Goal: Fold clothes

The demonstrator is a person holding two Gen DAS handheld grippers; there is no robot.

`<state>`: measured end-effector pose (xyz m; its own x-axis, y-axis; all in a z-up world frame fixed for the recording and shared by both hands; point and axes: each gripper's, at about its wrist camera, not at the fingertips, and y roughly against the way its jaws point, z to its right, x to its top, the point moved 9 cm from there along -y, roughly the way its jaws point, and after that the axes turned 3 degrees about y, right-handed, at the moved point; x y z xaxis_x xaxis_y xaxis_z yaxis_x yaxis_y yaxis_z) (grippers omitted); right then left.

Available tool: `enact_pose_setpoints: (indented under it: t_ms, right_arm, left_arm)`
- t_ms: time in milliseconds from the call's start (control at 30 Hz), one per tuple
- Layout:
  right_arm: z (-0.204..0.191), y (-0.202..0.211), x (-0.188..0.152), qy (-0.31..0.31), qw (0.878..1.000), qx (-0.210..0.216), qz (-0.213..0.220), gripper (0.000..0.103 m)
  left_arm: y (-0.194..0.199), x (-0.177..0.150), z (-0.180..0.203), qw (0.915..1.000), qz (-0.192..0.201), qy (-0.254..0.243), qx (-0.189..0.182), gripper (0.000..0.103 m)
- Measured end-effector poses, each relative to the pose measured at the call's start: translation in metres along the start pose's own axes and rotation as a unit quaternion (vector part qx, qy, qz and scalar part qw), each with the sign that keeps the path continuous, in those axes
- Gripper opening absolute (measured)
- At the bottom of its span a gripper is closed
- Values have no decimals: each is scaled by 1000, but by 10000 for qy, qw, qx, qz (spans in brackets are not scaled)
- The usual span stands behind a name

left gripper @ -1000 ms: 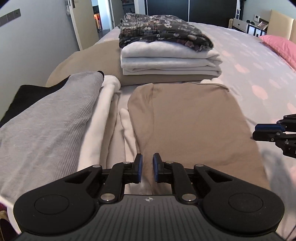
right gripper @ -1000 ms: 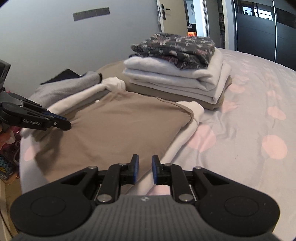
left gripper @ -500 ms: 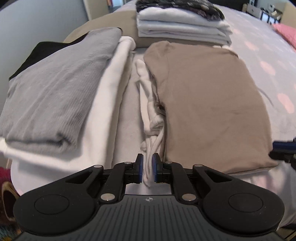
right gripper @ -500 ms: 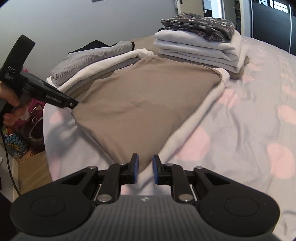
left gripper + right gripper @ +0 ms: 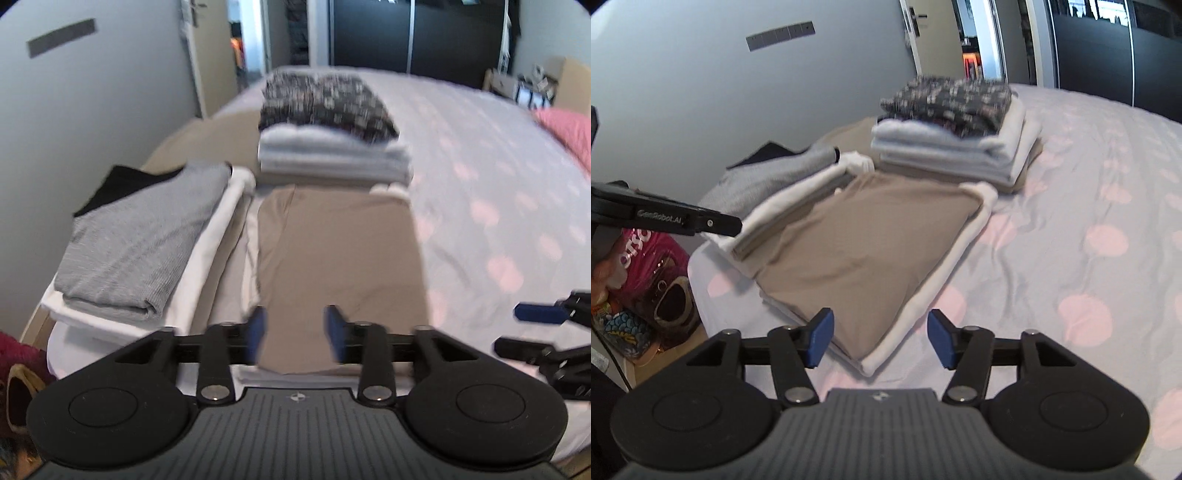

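Bed (image 5: 498,155) with a spotted lilac cover takes up most of both views. Tan shirt (image 5: 340,258) lies folded flat near the foot edge, on top of a white garment (image 5: 945,273) that sticks out along its side. Grey top (image 5: 147,240) sits folded just left of it, and a stack (image 5: 332,147) with a dark floral piece on top is behind. Left claw (image 5: 294,334) is spread apart over the shirt's near edge, empty. Right claw (image 5: 879,338) is also wide apart, at the near corner.

From my feed, the tan garment (image 5: 340,266) lies folded flat on the bed, on top of a white one (image 5: 945,273) whose edge peeks out alongside. Gray top (image 5: 147,236) sits folded just beside it.
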<state>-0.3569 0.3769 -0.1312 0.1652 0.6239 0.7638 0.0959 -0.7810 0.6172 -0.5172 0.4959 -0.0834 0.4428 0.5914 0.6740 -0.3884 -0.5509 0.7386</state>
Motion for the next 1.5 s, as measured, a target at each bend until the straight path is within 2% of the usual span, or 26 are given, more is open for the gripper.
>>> enact_pose_setpoints:
  t_ms: [167,267,400,467,567,733,900,1500]
  right_arm:
    - [1,27,7,146,9998,-68,104,72]
    - [1,43,12,234,9995,-109,166,77]
    - [3,61,2,325,9993,-158,128,79]
    - [5,66,-4,367,9991,-179,94,79]
    - [9,71,-15,383,9990,-234,43,82]
    - [18,73,-36,309,9990,-292,-122,84]
    - [21,73,-49,255,9990,-287,-225,84]
    - [23,83,-56,237,9993,-224,-157,85]
  left_arm:
    - [30,-1,36,9986,382,339,153,66]
    - [38,-9,58,9972,518,518,149,70]
    - [46,-24,81,9963,589,621,58,71]
    - [48,-31,88,9957,618,669,144,73]
    - [49,-44,96,9950,593,704,382,74]
    - [39,-71,105,9943,369,910,425,75]
    - [37,-86,112,9948,245,857,494,75]
    - [43,-97,128,9935,178,1053,393,75]
